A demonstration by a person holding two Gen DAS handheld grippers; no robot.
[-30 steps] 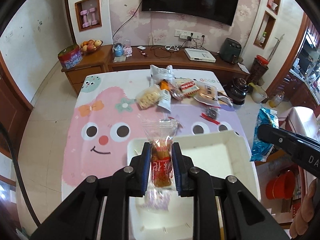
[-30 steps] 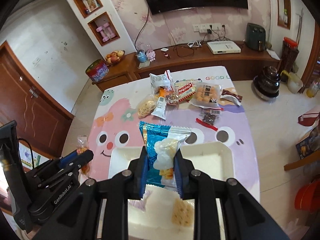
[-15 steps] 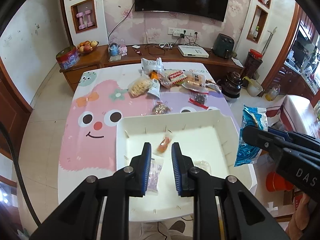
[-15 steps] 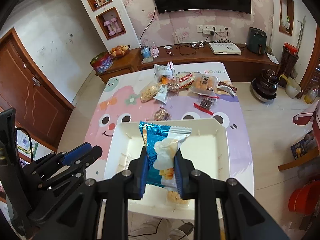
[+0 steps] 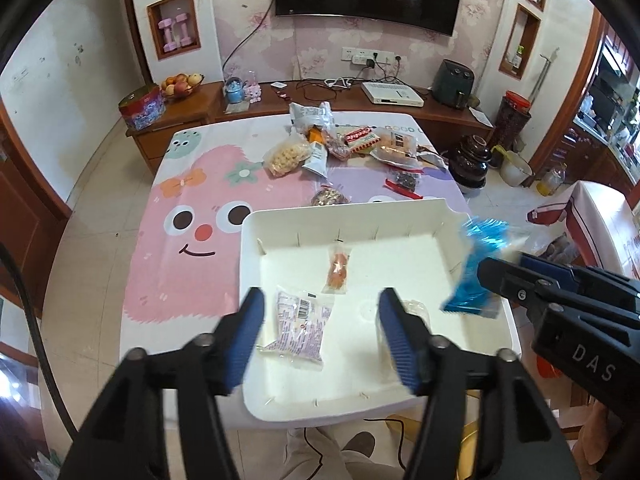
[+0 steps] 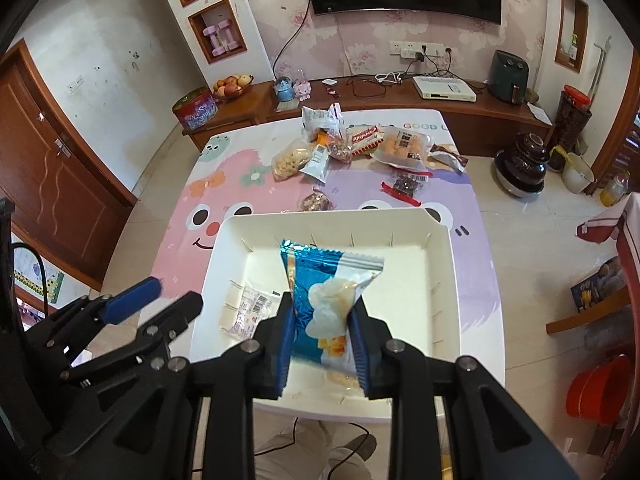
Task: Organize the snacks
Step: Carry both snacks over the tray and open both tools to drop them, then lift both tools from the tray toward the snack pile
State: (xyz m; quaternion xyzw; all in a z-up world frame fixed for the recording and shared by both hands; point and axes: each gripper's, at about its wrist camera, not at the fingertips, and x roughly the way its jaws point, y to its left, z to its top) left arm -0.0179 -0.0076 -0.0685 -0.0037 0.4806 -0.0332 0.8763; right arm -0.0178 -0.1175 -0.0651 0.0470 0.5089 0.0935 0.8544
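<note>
1. Hovering over the white tray (image 5: pixel 472 376), our left gripper (image 5: pixel 320 334) has just been spreading its jaws; they stand wide apart with nothing between the pads, and the small orange snack (image 5: pixel 338 270) lies flat on the tray floor just beyond them.
2. Our right gripper (image 6: pixel 322 344) has its jaws easing apart a little too, yet the blue chip packet (image 6: pixel 324 300) sits upright between the pads, still pinched, above the tray (image 6: pixel 444 280).
3. A white-and-purple packet (image 5: pixel 298 326) lies in the tray beside the left jaw.
4. Farther back on the cartoon-face tabletop (image 5: pixel 188 272) we see the snack pile (image 5: pixel 348 146), well apart from the tray.
5. Readable writing: "DAS" on the right gripper's body, "GOOD" on the cloth's far edge.
</note>
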